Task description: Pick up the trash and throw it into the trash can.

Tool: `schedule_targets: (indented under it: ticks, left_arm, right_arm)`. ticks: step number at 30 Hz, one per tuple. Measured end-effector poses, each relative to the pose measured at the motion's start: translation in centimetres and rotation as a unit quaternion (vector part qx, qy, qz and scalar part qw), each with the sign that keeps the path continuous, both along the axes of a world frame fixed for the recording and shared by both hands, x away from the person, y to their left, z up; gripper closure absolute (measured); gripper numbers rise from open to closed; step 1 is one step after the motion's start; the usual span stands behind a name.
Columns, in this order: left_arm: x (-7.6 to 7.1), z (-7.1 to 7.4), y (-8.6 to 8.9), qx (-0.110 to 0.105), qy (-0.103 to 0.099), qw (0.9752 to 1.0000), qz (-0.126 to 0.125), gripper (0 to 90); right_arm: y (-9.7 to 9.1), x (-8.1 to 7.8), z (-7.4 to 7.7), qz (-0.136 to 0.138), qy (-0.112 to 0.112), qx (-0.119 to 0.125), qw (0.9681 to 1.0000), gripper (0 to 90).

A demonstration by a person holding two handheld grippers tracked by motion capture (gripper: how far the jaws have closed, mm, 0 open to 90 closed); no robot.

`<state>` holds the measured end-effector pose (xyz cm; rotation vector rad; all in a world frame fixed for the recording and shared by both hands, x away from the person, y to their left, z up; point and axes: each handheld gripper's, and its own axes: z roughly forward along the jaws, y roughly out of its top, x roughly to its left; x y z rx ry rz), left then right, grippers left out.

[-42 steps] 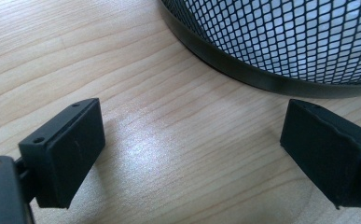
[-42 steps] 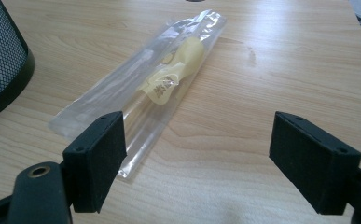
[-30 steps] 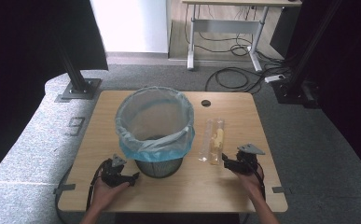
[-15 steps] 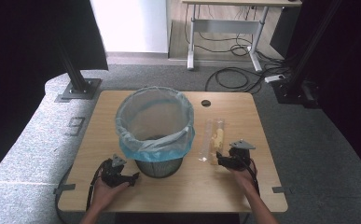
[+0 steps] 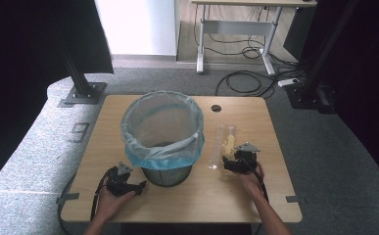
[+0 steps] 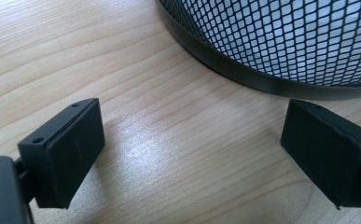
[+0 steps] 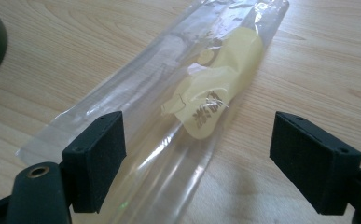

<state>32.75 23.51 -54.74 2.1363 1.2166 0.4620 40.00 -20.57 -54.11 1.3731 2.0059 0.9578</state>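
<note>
Leftmost, the left gripper stood spread on bare wood, the mesh bin just beyond its jaws. Rightward, the right gripper, jaws spread, straddled the clear wrapper with its yellow insert, bare table beyond.

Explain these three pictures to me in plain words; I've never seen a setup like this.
No robot here: a person at a wooden table holds a two-jaw tool in each hand. The high view looks down from above. There the left hand-held gripper lies beside a mesh waste bin lined with a pale blue bag, and the right hand-held gripper reaches a clear plastic wrapper with a yellow slip inside. The other two pictures come from cameras riding on each tool, looking along its black jaws. Both tools stand open and hold nothing; the right one's jaws straddle the wrapper's near end.
</note>
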Motion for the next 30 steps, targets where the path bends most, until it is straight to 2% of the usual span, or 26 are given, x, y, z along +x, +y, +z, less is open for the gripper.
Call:
schedule_targets:
  ticks: [7, 11, 13, 15, 19, 24, 26, 30]
  left_arm:
    - [0.0, 0.0, 0.0, 0.000, 0.000, 1.0000, 0.000, 6.0]
    - [0.0, 0.0, 0.0, 0.000, 0.000, 1.0000, 0.000, 6.0]
    - [0.0, 0.0, 0.0, 0.000, 0.000, 1.0000, 0.000, 6.0]
    - [0.0, 0.0, 0.0, 0.000, 0.000, 1.0000, 0.000, 6.0]
    - [0.0, 0.0, 0.0, 0.000, 0.000, 1.0000, 0.000, 6.0]
    - [0.0, 0.0, 0.0, 0.000, -0.001, 1.0000, 0.001, 6.2]
    - [0.0, 0.0, 0.0, 0.000, -0.001, 1.0000, 0.001, 6.3]
    - [0.0, 0.0, 0.0, 0.000, -0.001, 1.0000, 0.001, 6.2]
  right_arm:
    - [0.4, 1.0, -0.6, -0.003, 0.012, -0.011, 0.9999, 17.5]
    - [0.7, 1.2, -1.2, 0.001, 0.027, -0.023, 0.9994, 18.4]
    - [0.6, 1.2, -1.2, 0.001, 0.026, -0.017, 0.9995, 20.7]
    - [0.6, 1.1, -1.1, 0.003, 0.026, -0.016, 0.9995, 27.2]
    - [0.5, 0.9, -0.8, 0.004, 0.023, -0.029, 0.9993, 46.7]
    - [-0.1, 0.8, -0.6, 0.002, 0.029, -0.026, 0.9992, 70.4]
    - [-0.3, 0.8, -0.6, 0.009, 0.028, -0.034, 0.9990, 77.8]
    - [-0.6, 0.9, -0.4, 0.016, 0.033, -0.020, 0.9991, 84.6]
